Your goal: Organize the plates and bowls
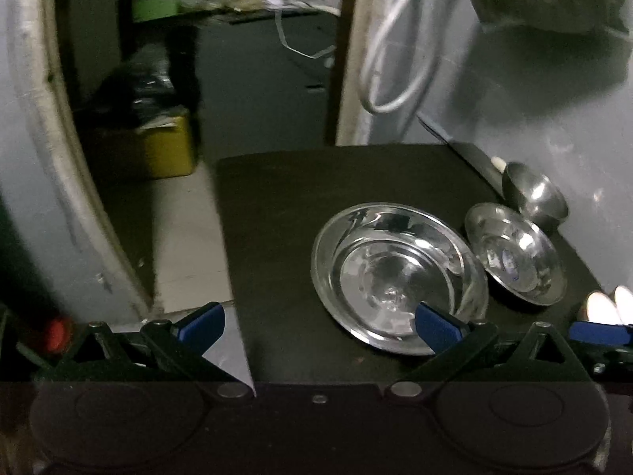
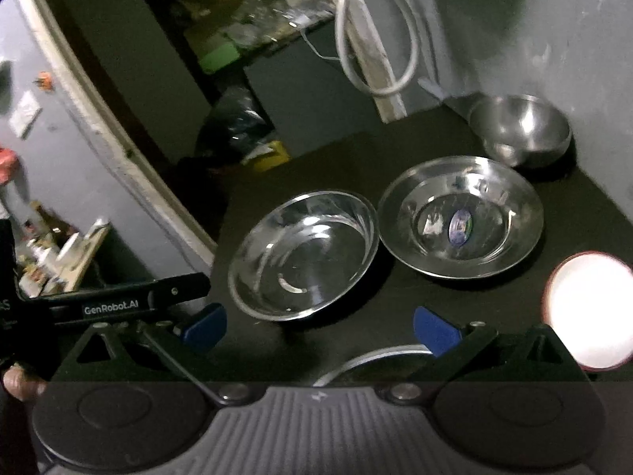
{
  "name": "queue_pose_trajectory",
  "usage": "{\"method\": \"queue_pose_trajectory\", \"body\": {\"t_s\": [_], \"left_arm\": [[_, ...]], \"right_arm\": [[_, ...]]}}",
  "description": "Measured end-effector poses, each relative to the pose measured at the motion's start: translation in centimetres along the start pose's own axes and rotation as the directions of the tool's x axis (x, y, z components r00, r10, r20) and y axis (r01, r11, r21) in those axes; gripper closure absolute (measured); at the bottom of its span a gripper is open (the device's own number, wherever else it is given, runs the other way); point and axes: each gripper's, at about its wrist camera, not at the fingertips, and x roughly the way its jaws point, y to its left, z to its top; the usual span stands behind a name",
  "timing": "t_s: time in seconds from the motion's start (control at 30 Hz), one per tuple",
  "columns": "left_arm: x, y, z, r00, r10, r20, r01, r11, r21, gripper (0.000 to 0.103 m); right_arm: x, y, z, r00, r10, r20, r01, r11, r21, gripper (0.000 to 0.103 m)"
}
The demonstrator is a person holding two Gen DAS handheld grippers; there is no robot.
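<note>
A large steel plate [image 1: 399, 277] lies on the dark table [image 1: 277, 217]. Beside it on the right is a smaller steel plate with a sticker [image 1: 514, 255], and behind that a steel bowl [image 1: 534, 194] near the wall. My left gripper [image 1: 318, 324] is open, low at the table's left front edge, with its right finger over the large plate's near rim. The right wrist view shows the large plate [image 2: 304, 253], the sticker plate [image 2: 461, 217] and the bowl [image 2: 520, 128]. My right gripper [image 2: 318, 326] is open above the table in front of the plates. A grey rim [image 2: 372, 358] shows just under it.
A white round dish with a red rim [image 2: 589, 308] sits at the right, overexposed. The left gripper's arm [image 2: 110, 304] crosses the left side. A white cable [image 1: 395, 51] hangs on the wall. A yellow box [image 1: 158, 146] and clutter are on the floor left of the table.
</note>
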Motion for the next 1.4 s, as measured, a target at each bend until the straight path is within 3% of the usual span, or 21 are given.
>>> {"method": "queue_pose_trajectory", "body": {"t_s": [0.17, 0.37, 0.57, 0.63, 0.73, 0.87, 1.0, 1.13, 1.4], "left_arm": [[4.0, 0.0, 0.7, 0.999, -0.023, -0.040, 0.026, 0.997, 0.074, 0.001], [5.8, 1.3, 1.6, 0.996, -0.081, -0.048, 0.083, 0.995, 0.048, 0.010], [6.6, 2.2, 2.0, 0.989, -0.133, -0.060, 0.135, 0.991, 0.017, 0.035], [6.8, 2.4, 2.0, 0.985, -0.157, -0.065, 0.158, 0.988, 0.002, 0.052], [7.3, 2.7, 1.9, 0.978, -0.192, -0.078, 0.190, 0.981, -0.025, 0.062], [7.4, 3.0, 1.7, 0.970, -0.225, -0.094, 0.220, 0.974, -0.062, 0.066], [7.5, 3.2, 1.4, 0.966, -0.233, -0.111, 0.226, 0.971, -0.071, 0.080], [7.1, 3.3, 0.7, 0.967, -0.229, -0.113, 0.221, 0.972, -0.077, 0.086], [4.4, 3.7, -1.2, 0.970, -0.223, -0.092, 0.208, 0.967, -0.146, 0.086]], "right_arm": [[3.6, -0.2, 0.2, 0.999, -0.044, -0.015, 0.045, 0.996, 0.077, 0.007], [5.8, 0.0, 0.2, 0.996, -0.085, -0.014, 0.086, 0.988, 0.127, 0.019], [7.0, -0.1, 0.2, 0.993, -0.117, -0.018, 0.118, 0.981, 0.151, 0.034], [7.3, 0.0, 0.2, 0.992, -0.126, -0.019, 0.127, 0.980, 0.153, 0.040], [7.5, -0.1, 0.2, 0.992, -0.127, -0.020, 0.128, 0.978, 0.165, 0.050], [7.8, 0.1, 0.2, 0.991, -0.130, -0.029, 0.133, 0.978, 0.160, 0.063], [7.8, 0.5, 0.0, 0.990, -0.138, -0.041, 0.142, 0.980, 0.140, 0.077], [7.6, 0.9, -0.3, 0.990, -0.133, -0.043, 0.138, 0.983, 0.121, 0.078], [6.0, 1.5, -0.9, 0.995, -0.090, -0.043, 0.091, 0.995, 0.045, 0.078]]}}
